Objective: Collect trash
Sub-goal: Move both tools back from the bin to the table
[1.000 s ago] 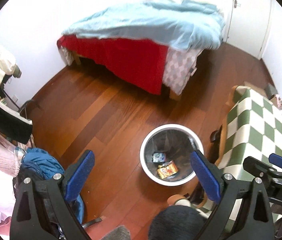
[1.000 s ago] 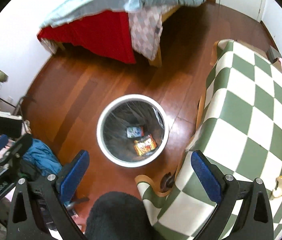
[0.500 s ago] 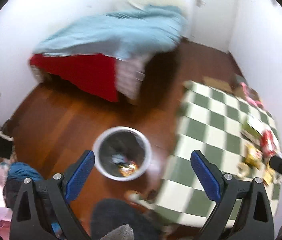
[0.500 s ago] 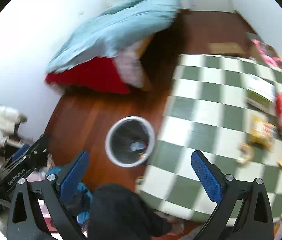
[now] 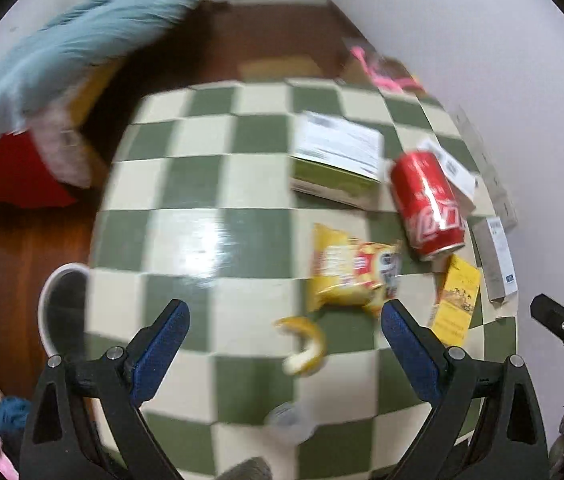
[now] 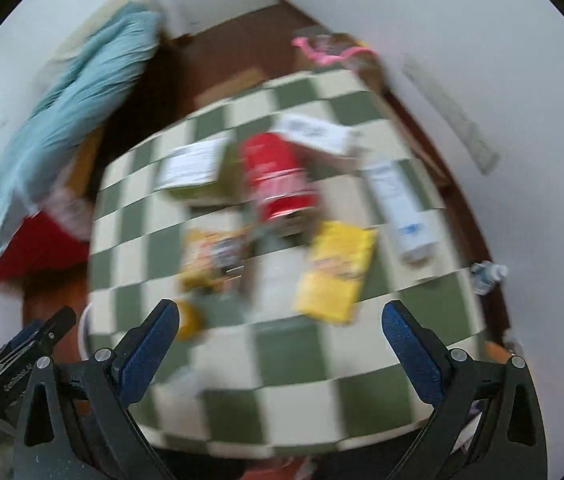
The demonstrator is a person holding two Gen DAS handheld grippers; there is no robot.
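I had both grippers spread wide and empty above the checkered table [image 5: 201,184]. Between the left gripper [image 5: 284,326] fingers lay a banana peel [image 5: 306,346], with a yellow snack bag [image 5: 352,276] just beyond it. The red can [image 5: 428,204] lay on its side farther right, near a green box [image 5: 336,160]. My right gripper [image 6: 279,328] hovered near a yellow packet [image 6: 336,270]. The white bin [image 5: 55,312] stood on the floor at the table's left edge.

White plaster walls [image 5: 462,40], reddish wooden floor [image 5: 277,32]; at ten o'clock, seemingly a blurred blue-quilted bed [image 5: 81,40]
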